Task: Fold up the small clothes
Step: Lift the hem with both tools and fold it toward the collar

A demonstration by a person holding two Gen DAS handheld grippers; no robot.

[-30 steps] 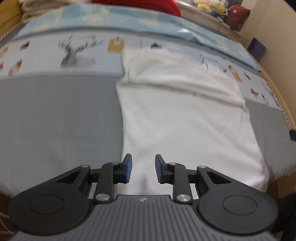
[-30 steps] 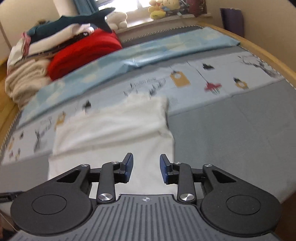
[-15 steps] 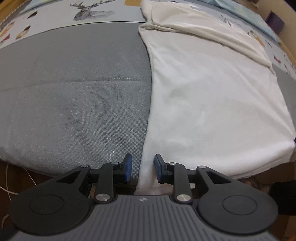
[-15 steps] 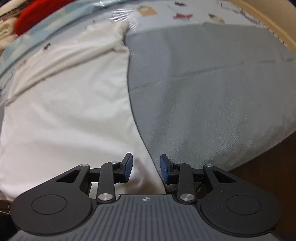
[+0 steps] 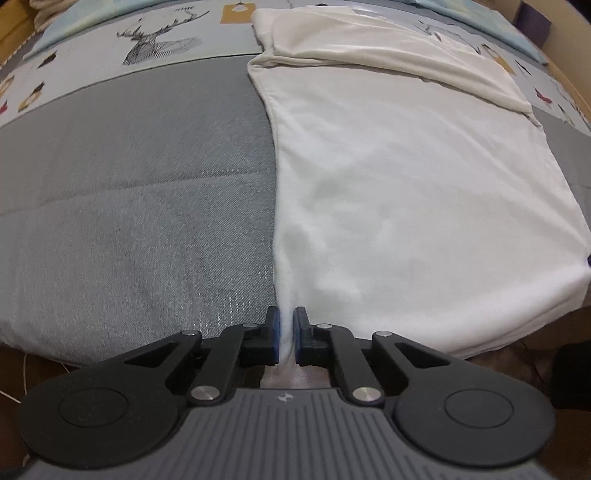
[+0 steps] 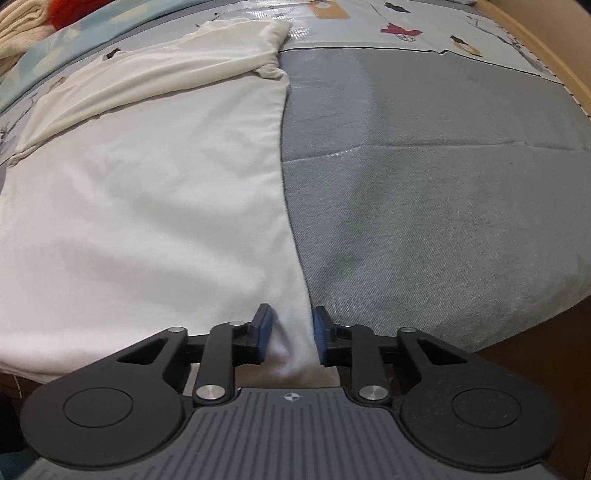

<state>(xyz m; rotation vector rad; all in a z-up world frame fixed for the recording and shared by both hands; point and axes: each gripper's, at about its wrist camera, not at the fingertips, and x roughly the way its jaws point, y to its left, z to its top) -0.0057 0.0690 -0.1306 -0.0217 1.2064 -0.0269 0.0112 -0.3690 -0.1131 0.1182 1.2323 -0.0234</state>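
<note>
A white garment [image 5: 406, 177] lies flat on the grey bed cover [image 5: 129, 177], its far part folded back over itself. In the left wrist view my left gripper [image 5: 286, 334] is shut on the garment's near left corner at the bed edge. In the right wrist view the same garment [image 6: 147, 192] fills the left half. My right gripper [image 6: 290, 332] straddles its near right corner, jaws partly closed with the cloth between them and gaps on both sides.
A patterned sheet with a deer print [image 5: 159, 40] lies beyond the grey cover. A light blue blanket [image 6: 74, 33] and piled cream and red fabrics [image 6: 22, 18] lie at the far left. A wooden bed frame [image 6: 546, 48] runs along the right. The bed edge drops off near both grippers.
Both grippers moved down to the garment's near corners at the bed edge. The left jaws closed on the cloth. The right jaws narrowed around its corner.
</note>
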